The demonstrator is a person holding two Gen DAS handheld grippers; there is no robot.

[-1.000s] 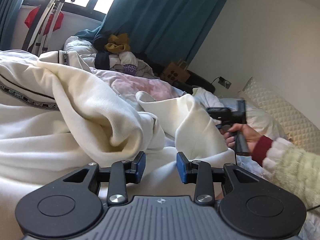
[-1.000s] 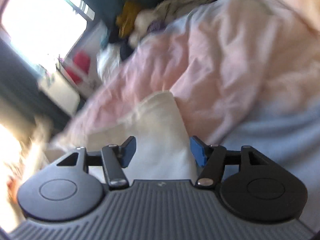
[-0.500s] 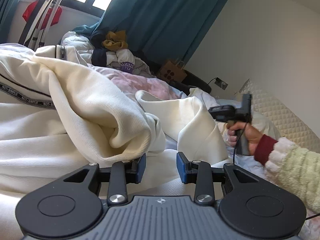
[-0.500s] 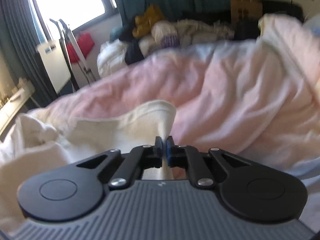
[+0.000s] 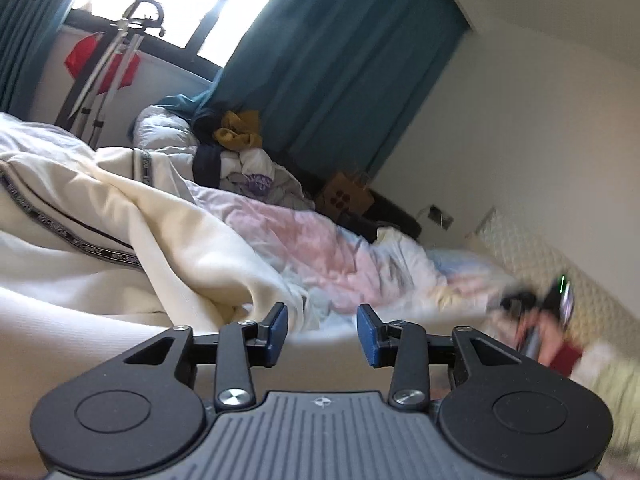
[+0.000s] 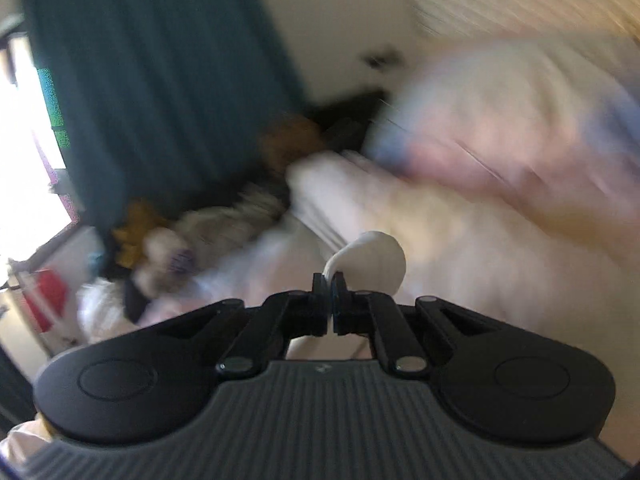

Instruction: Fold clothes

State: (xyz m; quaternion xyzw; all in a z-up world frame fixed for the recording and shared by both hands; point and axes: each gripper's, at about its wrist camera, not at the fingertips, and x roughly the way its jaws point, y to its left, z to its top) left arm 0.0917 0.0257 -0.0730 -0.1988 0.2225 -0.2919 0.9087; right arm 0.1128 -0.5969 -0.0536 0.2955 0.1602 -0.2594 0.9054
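- L gripper (image 5: 321,329): fingers (image 5: 277,323) spread apart, nothing between them; low over the cream garment (image 5: 168,236), which lies bunched on the bed in front and to the left.
- R gripper (image 6: 329,294): fingers (image 6: 318,285) pressed together, pinching a fold of the cream garment (image 6: 374,256); cloth bulges out just past the tips. View badly blurred.
- R gripper (image 5: 540,312) also seen in L wrist view, far right, blurred, held by a hand w/ red cuff.
- Garment has a dark lettered stripe (image 5: 76,240) across it.
- Pink-and-white duvet (image 5: 320,248) beyond garment.
- Clothes pile (image 5: 240,148) further back, near teal curtain (image 5: 340,60); window behind.
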